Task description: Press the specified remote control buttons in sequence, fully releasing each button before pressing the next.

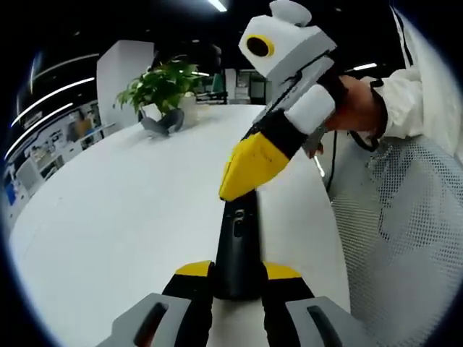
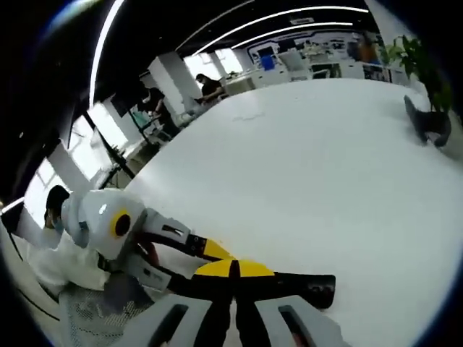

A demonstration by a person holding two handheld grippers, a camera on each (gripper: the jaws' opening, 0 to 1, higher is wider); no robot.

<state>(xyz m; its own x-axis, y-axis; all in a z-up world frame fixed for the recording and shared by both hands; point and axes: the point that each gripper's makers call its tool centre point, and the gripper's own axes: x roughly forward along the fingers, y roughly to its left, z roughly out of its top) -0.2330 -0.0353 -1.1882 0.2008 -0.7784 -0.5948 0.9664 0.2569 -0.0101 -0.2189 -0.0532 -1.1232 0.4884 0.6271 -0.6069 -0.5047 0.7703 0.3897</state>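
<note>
The black remote control (image 1: 237,246) lies on the white counter (image 1: 123,217), its near end clamped between the yellow-tipped jaws of the left hand-held gripper (image 1: 239,278). Its long axis runs straight away from that gripper, the far end pointing toward the potted plant (image 1: 163,87). The right hand-held gripper (image 1: 249,170), jaws pinched together with nothing between them, has its tip down on the remote's upper face, so a press looks underway. How many presses remain cannot be judged; the button labels are unreadable.
</note>
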